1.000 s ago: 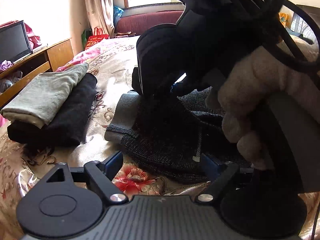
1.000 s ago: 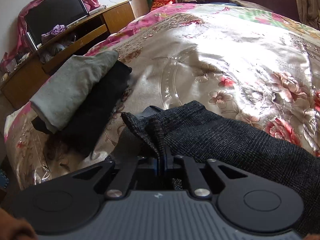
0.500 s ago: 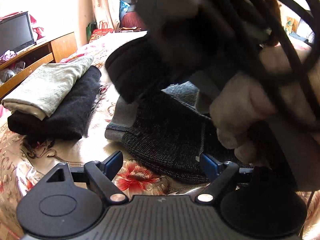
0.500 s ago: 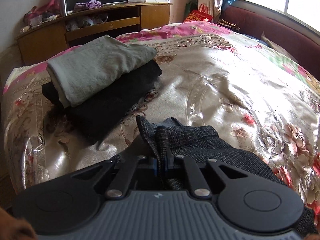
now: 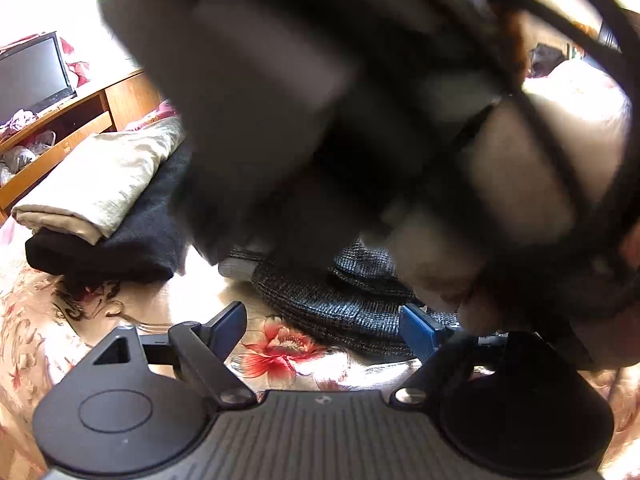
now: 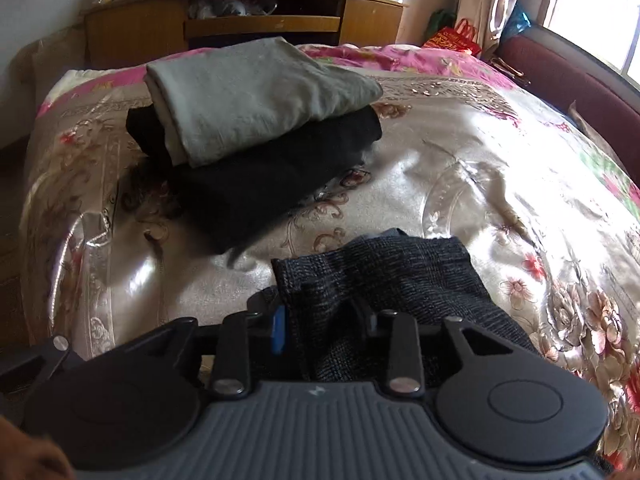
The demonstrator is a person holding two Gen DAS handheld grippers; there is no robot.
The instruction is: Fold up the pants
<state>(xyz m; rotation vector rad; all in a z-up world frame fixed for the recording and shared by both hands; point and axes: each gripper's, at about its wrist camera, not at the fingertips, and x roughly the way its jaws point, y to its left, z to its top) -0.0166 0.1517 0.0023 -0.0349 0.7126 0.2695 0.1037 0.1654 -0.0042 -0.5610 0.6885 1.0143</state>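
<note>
The dark grey checked woven pants (image 6: pixel 384 276) lie bunched on the shiny floral satin bedspread (image 6: pixel 500 168), near a stack of folded clothes (grey piece over black) (image 6: pixel 256 120). The right gripper (image 6: pixel 324 326) pinches a fold of the pants. The left gripper (image 5: pixel 320 326) hovers with fingers spread, beside the pants' edge.
</note>
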